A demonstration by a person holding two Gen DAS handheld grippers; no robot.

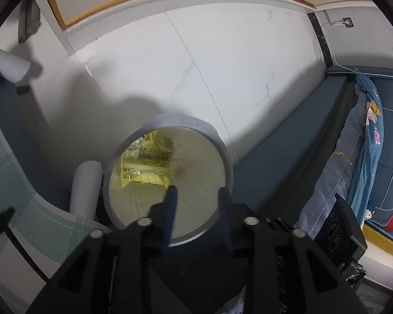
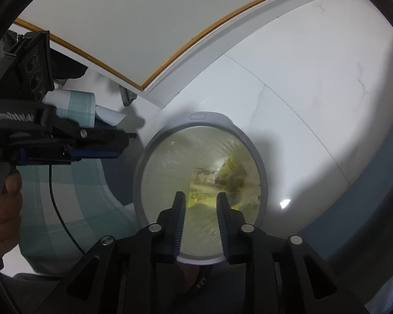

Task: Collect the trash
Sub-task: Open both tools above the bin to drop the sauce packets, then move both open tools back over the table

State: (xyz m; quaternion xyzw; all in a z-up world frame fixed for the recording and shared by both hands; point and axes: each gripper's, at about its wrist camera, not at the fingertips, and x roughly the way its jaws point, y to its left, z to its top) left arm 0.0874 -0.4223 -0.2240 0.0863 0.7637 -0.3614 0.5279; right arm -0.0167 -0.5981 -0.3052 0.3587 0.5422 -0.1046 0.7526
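Observation:
A round grey trash bin [image 1: 229, 172] with a clear liner stands on the white floor, straight below both grippers. Crumpled yellow printed wrappers [image 1: 146, 162] lie at its bottom, also seen in the right wrist view as the yellow wrappers [image 2: 222, 180]. My left gripper [image 1: 197, 192] hangs over the bin's mouth, open, with nothing between its blue-padded fingers. Over the near rim of the bin [image 2: 204, 116] my right gripper [image 2: 200, 196] is open too and holds nothing. The left gripper [image 2: 124, 144] shows at the left of the right wrist view, held by a hand [image 2: 5, 201].
A checked green cloth [image 1: 15, 183] hangs left of the bin, with a white cylindrical leg [image 1: 86, 185] beside the rim. A blue bed frame [image 1: 288, 162] and a blue quilt [image 1: 364, 157] run along the right. White floor tiles [image 1: 222, 65] stretch beyond the bin to the wall.

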